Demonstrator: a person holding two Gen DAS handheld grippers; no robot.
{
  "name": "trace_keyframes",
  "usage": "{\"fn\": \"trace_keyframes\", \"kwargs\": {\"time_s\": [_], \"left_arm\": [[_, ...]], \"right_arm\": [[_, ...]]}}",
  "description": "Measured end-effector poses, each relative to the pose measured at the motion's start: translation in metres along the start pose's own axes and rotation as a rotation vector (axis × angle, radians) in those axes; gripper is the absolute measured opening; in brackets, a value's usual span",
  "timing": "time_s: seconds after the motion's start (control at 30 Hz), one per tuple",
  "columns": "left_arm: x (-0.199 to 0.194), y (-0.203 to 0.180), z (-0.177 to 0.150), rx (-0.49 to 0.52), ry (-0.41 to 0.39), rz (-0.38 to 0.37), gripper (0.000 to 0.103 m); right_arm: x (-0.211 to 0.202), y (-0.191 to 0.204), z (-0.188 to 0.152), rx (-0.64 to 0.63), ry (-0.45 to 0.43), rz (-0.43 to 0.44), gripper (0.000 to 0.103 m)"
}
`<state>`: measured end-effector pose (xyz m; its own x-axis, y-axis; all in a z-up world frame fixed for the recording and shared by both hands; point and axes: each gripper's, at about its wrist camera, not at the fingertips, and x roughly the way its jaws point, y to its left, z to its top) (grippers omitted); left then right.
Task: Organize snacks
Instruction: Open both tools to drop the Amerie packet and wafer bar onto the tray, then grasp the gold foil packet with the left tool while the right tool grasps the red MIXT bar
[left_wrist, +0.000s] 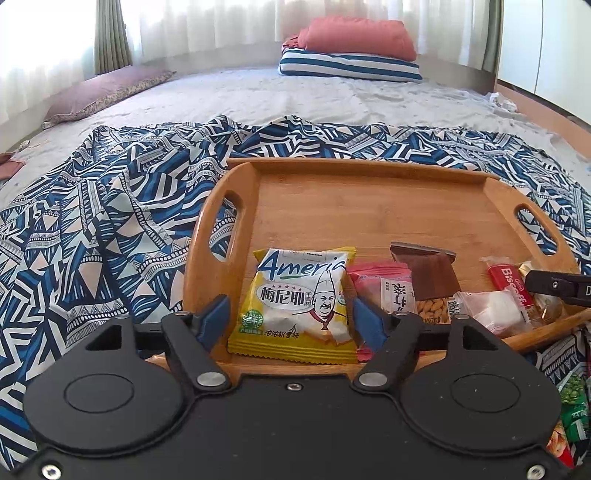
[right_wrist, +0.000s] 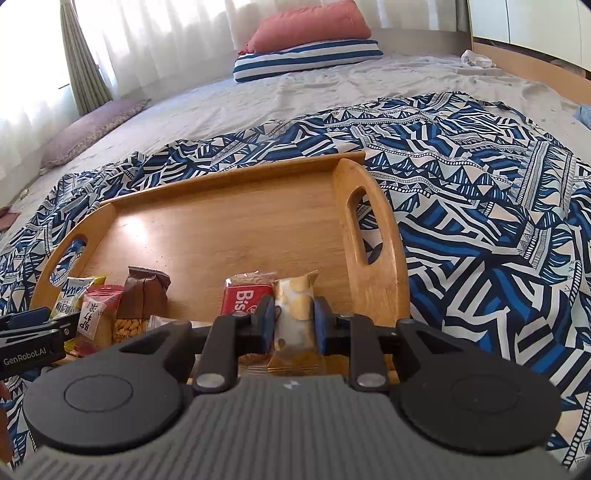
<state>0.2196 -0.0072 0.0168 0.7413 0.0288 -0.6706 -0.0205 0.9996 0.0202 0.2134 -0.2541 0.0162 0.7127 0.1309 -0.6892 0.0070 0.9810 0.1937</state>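
Looking along my left gripper (left_wrist: 291, 314), I see the yellow snack packet (left_wrist: 295, 306) lying between the 2 blue fingers (left_wrist: 214, 317) at the near left corner of the wooden tray (left_wrist: 332, 199). The fingers stand a little away from both sides of the packet, so this gripper is released and grips nothing. To the right of the packet, a pink packet (left_wrist: 384, 284), a brown packet of nuts (left_wrist: 428, 277), a clear wrapped sweet (left_wrist: 491, 310) and a red biscuit packet (left_wrist: 508, 284) lie in 1 row along the near edge of the tray. The tray rests on a blue patterned cloth (left_wrist: 110, 221) spread over the bed.

In the view of my right gripper (right_wrist: 293, 321), the 2 blue pads (right_wrist: 267, 321) are clenched on a small golden packet (right_wrist: 295, 314), which stands between them at the near right part of the tray (right_wrist: 258, 221), just beside the red biscuit packet (right_wrist: 245, 299). My left gripper (right_wrist: 27, 332) shows at the left edge, near the yellow snack packet (right_wrist: 72, 295).
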Motion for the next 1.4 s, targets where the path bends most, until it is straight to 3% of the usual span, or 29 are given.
{"fn": "trace_keyframes", "kwargs": {"time_s": [0.13, 0.23, 0.4, 0.87, 1.1, 1.4], "left_arm": [[-0.011, 0.006, 0.000, 0.006, -0.013, -0.024, 0.081], [-0.020, 0.009, -0.001, 0.011, -0.018, -0.026, 0.084], [-0.039, 0.013, -0.007, 0.010, -0.037, -0.053, 0.087], [-0.092, 0.013, -0.039, 0.042, -0.079, -0.137, 0.092], [-0.099, 0.020, -0.060, 0.031, -0.065, -0.158, 0.093], [-0.103, 0.023, -0.085, 0.063, -0.048, -0.174, 0.093]], "right_arm": [[-0.006, -0.002, -0.001, 0.012, -0.005, 0.017, 0.037], [-0.013, -0.004, -0.002, 0.016, -0.015, 0.022, 0.052], [-0.029, -0.005, -0.004, 0.006, -0.038, 0.035, 0.057], [-0.083, 0.012, -0.041, -0.212, -0.112, 0.018, 0.086], [-0.100, 0.022, -0.067, -0.323, -0.136, -0.012, 0.091], [-0.112, 0.021, -0.090, -0.359, -0.138, -0.029, 0.095]]}}
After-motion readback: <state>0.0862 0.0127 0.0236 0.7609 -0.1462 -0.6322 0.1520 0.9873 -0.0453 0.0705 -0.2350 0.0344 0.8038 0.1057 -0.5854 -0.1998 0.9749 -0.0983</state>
